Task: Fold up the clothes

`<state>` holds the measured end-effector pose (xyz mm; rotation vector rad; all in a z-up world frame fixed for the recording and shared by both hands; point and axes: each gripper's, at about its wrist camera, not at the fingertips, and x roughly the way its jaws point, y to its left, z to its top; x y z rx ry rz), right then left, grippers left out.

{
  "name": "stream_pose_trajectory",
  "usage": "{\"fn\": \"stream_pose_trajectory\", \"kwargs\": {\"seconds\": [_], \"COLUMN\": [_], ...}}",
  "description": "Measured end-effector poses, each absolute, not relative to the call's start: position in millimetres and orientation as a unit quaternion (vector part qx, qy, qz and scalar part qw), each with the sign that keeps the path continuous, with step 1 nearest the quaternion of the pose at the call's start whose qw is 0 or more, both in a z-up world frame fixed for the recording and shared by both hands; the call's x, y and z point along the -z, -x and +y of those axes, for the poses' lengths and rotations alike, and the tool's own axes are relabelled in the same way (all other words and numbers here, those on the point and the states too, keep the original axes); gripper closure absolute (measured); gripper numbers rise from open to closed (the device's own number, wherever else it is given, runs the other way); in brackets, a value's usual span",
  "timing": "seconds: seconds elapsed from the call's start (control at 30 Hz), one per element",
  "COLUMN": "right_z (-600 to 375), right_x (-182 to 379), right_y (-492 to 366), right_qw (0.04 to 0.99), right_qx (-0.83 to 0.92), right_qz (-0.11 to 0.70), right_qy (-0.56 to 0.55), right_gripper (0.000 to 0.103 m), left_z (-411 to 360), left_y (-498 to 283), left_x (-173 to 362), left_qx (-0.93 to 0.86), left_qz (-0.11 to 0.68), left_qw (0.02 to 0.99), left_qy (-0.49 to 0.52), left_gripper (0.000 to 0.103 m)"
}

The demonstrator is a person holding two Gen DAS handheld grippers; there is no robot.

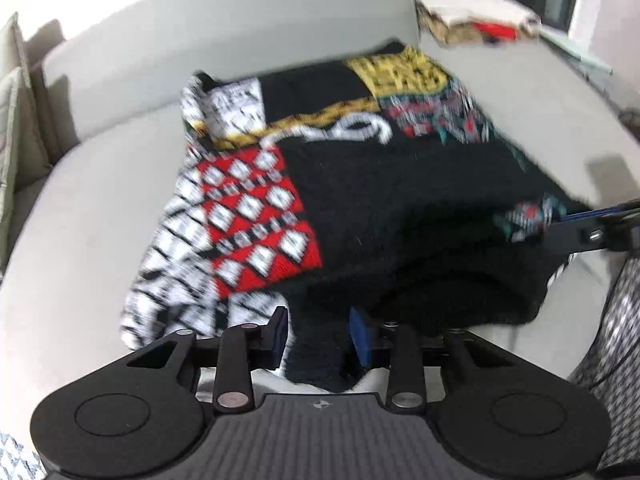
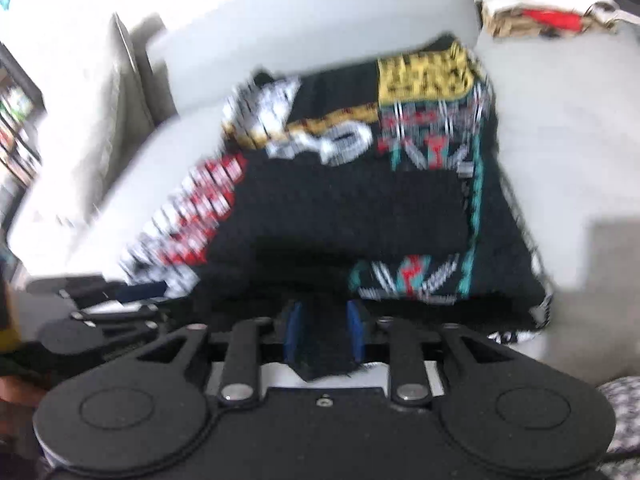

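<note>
- Black knitted sweater with red, white, yellow and teal patterned patches (image 1: 360, 200) spread on pale grey sofa (image 1: 100, 220), near hem lifted.
- Left gripper (image 1: 318, 340) at near left hem, black fabric between blue pads; clenched or loose, cannot tell.
- Right gripper (image 2: 323, 336) at near right hem, black fabric between pads; same doubt.

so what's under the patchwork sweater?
The patchwork sweater lies on a pale sofa seat cushion, visible all around it. Whatever sits directly beneath the knit is covered; its near hem drapes between each gripper's fingers.
</note>
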<state>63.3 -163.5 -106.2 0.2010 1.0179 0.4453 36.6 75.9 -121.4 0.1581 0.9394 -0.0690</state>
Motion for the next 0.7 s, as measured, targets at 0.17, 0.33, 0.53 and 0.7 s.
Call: {"fn": "stream_pose_trajectory", "kwargs": {"seconds": [0.17, 0.33, 0.53, 0.7], "right_z": [-176, -188, -210, -218], "right_x": [74, 33, -21, -30], "right_y": [-63, -71, -91, -129], "right_qw": [0.869, 0.888, 0.912, 0.919], "right_qx": [-0.183, -0.170, -0.153, -0.140], "right_qz": [0.450, 0.408, 0.349, 0.332], "right_qy": [-0.099, -0.123, -0.153, -0.160], "right_gripper": [0.032, 0.026, 0.019, 0.017], "left_z": [94, 104, 114, 123], "left_y": [-45, -61, -77, -113], "left_x": [92, 54, 5, -2], "left_qx": [0.000, -0.022, -0.015, -0.005], "left_qz": [0.442, 0.414, 0.343, 0.330], "left_qw": [0.896, 0.910, 0.939, 0.944], "left_qy": [-0.041, -0.032, -0.033, -0.025], "left_gripper": [0.045, 0.030, 0.023, 0.020]}}
